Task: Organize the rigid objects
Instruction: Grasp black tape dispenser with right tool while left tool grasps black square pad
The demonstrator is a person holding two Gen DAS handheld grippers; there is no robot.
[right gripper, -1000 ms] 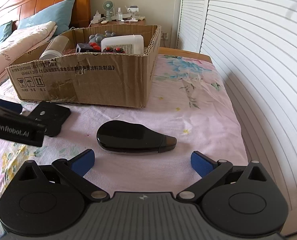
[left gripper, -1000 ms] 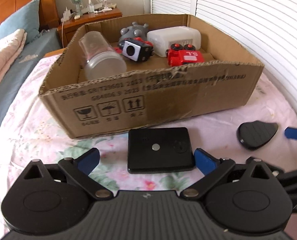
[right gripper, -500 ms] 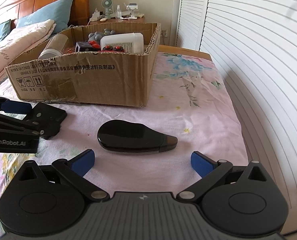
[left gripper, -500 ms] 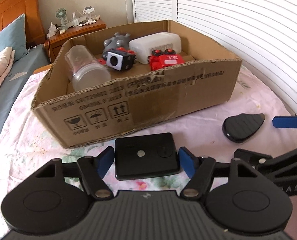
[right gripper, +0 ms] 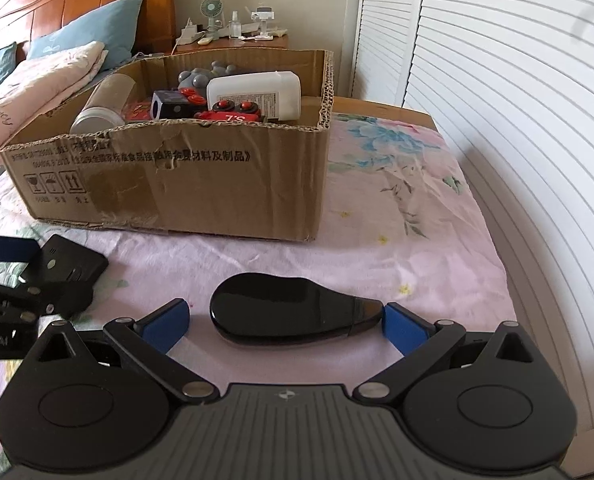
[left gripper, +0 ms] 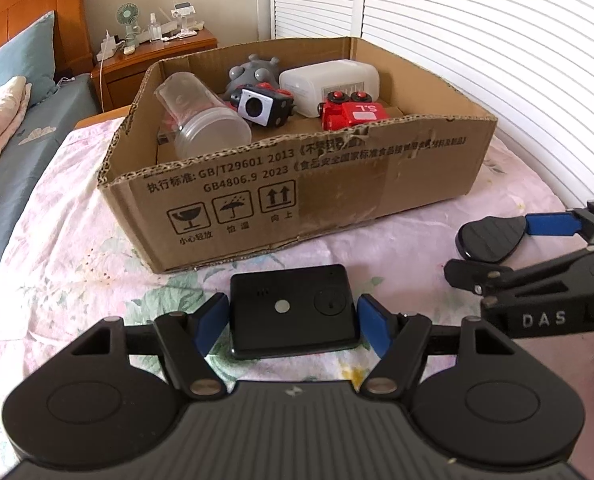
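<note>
Cardboard box [left gripper: 377, 184] – clear cup [left gripper: 201, 120] | white jug [left gripper: 329, 80] | red toy [left gripper: 353, 114]

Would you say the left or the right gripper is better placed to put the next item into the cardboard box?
Probably the left gripper: its pads already clamp the flat black device, right before the cardboard box. The right gripper is open, merely straddling the glossy black object.

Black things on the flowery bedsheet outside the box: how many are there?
2. A flat black rectangular device sits between the left gripper pads; a glossy black teardrop-shaped gadget lies between the right gripper fingers.
</note>
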